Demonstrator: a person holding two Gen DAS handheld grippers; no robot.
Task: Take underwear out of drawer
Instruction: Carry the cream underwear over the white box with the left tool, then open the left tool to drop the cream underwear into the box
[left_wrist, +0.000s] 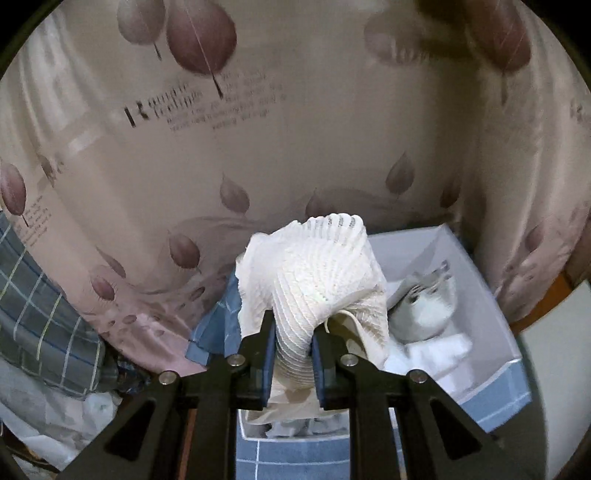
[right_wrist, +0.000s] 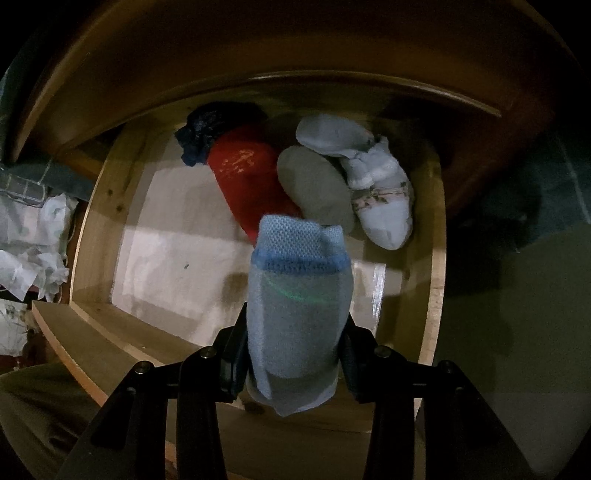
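Observation:
My left gripper (left_wrist: 293, 343) is shut on a cream ribbed piece of underwear (left_wrist: 317, 266) and holds it above a blue-and-white fabric box (left_wrist: 495, 354) that has white garments inside. My right gripper (right_wrist: 293, 354) is shut on a rolled light-blue garment (right_wrist: 295, 306) with a darker blue band, held above the open wooden drawer (right_wrist: 92, 221). In the drawer lie a red roll (right_wrist: 247, 177), a dark blue bundle (right_wrist: 207, 133), a grey roll (right_wrist: 314, 188) and a pale blue-white roll (right_wrist: 376, 184).
A pink leaf-print curtain (left_wrist: 258, 129) hangs close behind the box. A grey checked cloth (left_wrist: 40, 306) and crumpled white plastic (left_wrist: 55, 421) lie at the left. White crumpled bags (right_wrist: 33, 243) sit left of the drawer. The drawer has a pale paper liner (right_wrist: 173, 258).

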